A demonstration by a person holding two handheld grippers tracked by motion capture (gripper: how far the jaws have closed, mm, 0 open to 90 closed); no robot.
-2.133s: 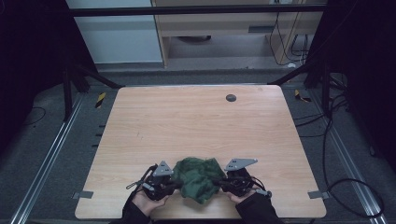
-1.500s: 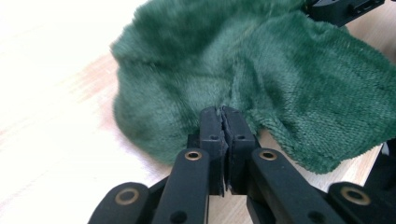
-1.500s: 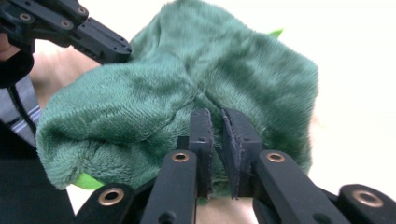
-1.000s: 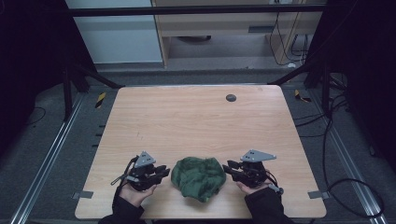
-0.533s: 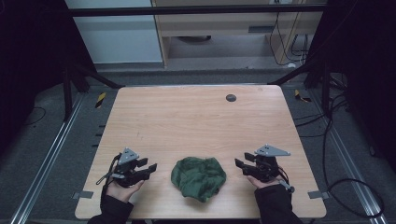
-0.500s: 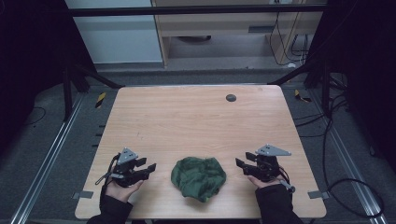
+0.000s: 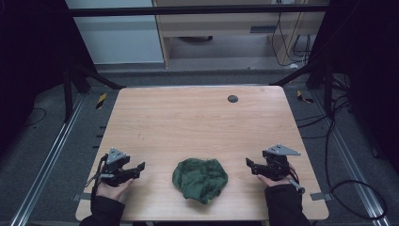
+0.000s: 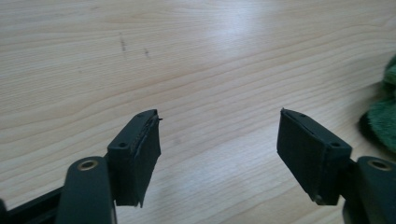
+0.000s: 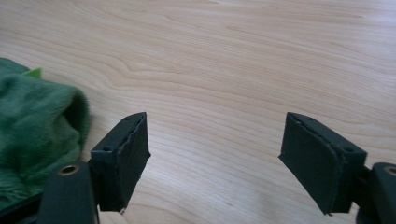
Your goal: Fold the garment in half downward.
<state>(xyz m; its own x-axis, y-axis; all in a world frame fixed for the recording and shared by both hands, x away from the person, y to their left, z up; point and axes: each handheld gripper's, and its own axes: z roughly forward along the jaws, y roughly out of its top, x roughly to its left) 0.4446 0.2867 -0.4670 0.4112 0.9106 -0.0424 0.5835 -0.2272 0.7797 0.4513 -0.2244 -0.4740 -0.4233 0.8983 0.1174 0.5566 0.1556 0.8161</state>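
A crumpled dark green cloth (image 7: 200, 179) lies on the wooden table (image 7: 197, 122) near its front edge, between the two hands. My left gripper (image 7: 139, 168) is to the cloth's left, apart from it, open; its jaws have just been opening and nothing is between them. The left gripper view has the gripper (image 8: 219, 140) over bare wood, with the cloth (image 8: 384, 114) at the right edge. My right gripper (image 7: 249, 164) is to the cloth's right, open, its jaws also just opened and empty. Over in the right gripper view, that gripper (image 9: 215, 140) has the cloth (image 9: 35, 126) on its left.
A small dark round hole or cap (image 7: 232, 98) sits near the table's far edge. Metal frame rails (image 7: 44, 165) run along both sides of the table, with cables (image 7: 348, 183) on the floor at the right.
Both grippers have let go of the cloth and drawn apart, the left one leftward and the right one rightward. Their jaws have opened. The cloth lies still in a heap.
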